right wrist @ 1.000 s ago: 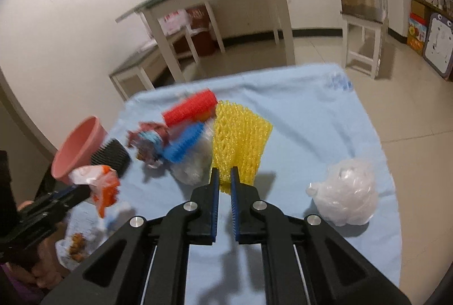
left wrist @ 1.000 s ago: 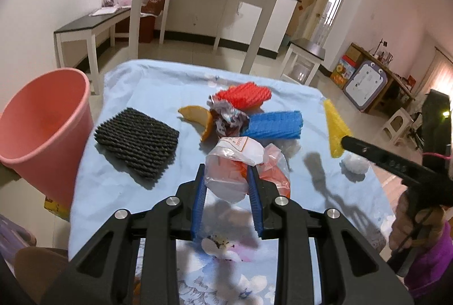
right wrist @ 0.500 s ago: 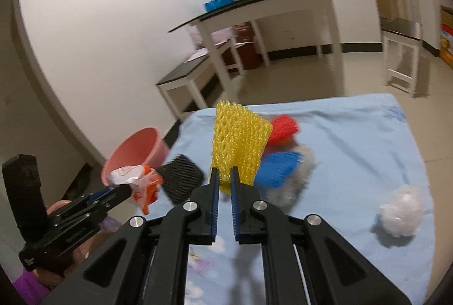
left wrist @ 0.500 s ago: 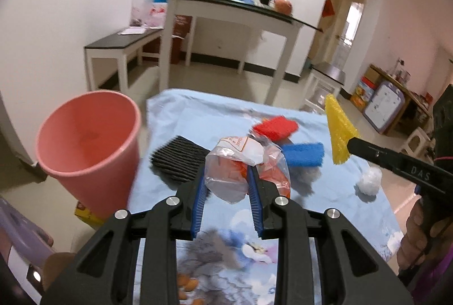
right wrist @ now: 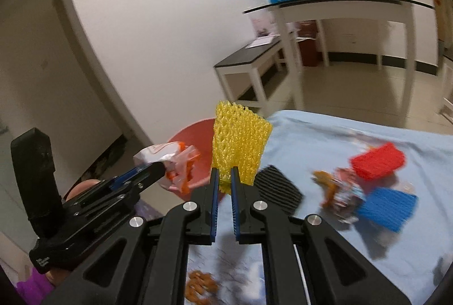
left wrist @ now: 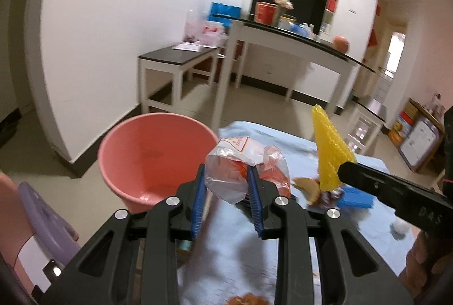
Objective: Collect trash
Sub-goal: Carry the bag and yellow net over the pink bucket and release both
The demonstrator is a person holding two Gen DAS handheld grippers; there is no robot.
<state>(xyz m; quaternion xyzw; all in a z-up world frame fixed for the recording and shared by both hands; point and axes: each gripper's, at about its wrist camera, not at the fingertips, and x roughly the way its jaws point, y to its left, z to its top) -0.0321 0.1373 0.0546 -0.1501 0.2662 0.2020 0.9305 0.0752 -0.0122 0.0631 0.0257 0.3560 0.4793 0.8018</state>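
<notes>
The left gripper (left wrist: 226, 180) points forward and somewhat downward, its blue-padded jaws clamped on a crumpled clear plastic bag (left wrist: 240, 172) with orange and white print. The bag bulges above the jaws and is held in the air, just beside the rim of a pink plastic bin (left wrist: 150, 152) that fills the view at 10 o'clock. The bin stands on the floor against the table's edge, and no trash shows on the part of its inside that can be seen.

The right gripper (right wrist: 222, 180) also tilts downward. Its jaws are pinched nearly together on the lower edge of a yellow foam net sleeve (right wrist: 239, 146), which stands upright above them. In the right wrist view the bin sits behind the sleeve at 11 o'clock, and the left gripper with its bag reaches in from 9 o'clock, a hand (right wrist: 82, 189) behind it.

The table is covered with a light blue cloth (right wrist: 325, 140) that carries a printed pattern near its front edge. On it, at 3 o'clock in the right wrist view, lie a black foam net (right wrist: 279, 189), a red foam net (right wrist: 378, 160), a blue foam net (right wrist: 388, 208) and a crumpled foil wrapper (right wrist: 344, 194) with an orange peel touching it. A small white wad (left wrist: 399, 227) lies near the cloth's right edge in the left wrist view.

The room has white walls, a pale tiled floor, a tall white console table (left wrist: 283, 47) with a dark top holding tins and flowers, and a lower white bench (left wrist: 175, 61) beside it.
</notes>
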